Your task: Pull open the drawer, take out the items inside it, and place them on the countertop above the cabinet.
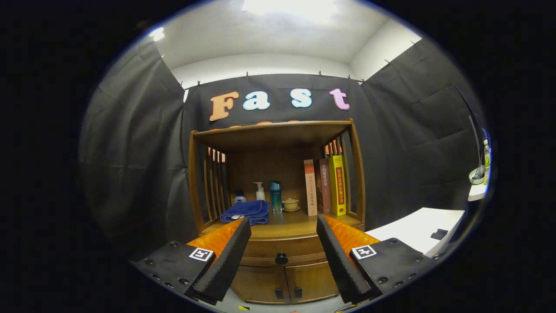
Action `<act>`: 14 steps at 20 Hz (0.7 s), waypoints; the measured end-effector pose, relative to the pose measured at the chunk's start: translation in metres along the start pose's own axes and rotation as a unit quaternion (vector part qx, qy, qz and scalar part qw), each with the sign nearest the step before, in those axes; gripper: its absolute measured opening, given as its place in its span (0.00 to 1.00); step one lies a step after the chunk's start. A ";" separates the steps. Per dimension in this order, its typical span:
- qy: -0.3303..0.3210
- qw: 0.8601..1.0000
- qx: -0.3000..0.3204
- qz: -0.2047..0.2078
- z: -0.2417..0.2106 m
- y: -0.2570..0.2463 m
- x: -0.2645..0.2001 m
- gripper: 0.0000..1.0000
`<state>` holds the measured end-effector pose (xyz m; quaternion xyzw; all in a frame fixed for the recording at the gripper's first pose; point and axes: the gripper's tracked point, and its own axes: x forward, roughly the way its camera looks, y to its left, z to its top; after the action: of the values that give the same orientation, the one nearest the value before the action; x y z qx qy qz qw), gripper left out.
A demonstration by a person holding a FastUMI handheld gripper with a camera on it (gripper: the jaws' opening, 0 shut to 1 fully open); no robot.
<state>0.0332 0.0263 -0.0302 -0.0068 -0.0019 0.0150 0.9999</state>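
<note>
Gripper view showed a wooden cabinet (pixel 278 265) standing against the black cloth wall, with the jaws spread wide and holding nothing; the gripper (pixel 281 256) was aimed at the cabinet front, well short of it. On the countertop (pixel 286 228), under the open shelf frame, the left end carried a small bottle (pixel 239 198) at the back and a folded blue towel (pixel 245 211) in front of it. Next came a pump bottle (pixel 259 190), then a teal bottle (pixel 275 197), then a little lidded bowl (pixel 290 204) near the middle. At the right end stood three upright books (pixel 325 187). Below the countertop's front edge sat the drawer (pixel 282 250), closed, its dark knob (pixel 281 259) lying between the two fingers but beyond them. Under it were two small doors with dark pulls. Off to the right was a white table (pixel 423 228).

The drawer had not been opened, so its contents were hidden. The likely trouble: the knob looked small and round, and jaws this wide could close off-centre and slip off it. A skewed pull could jam the drawer or drag the cabinet forward. The countertop was crowded, so items set down carelessly could topple the bottles or bowl.
</note>
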 end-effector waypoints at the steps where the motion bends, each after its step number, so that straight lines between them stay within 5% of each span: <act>1: -0.004 1.000 0.000 0.001 -0.004 0.001 0.005 1.00; 14: 0.057 0.998 -0.001 0.015 -0.171 0.011 0.073 1.00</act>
<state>0.1061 0.0367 -0.2010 -0.0081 0.0554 0.0291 0.9980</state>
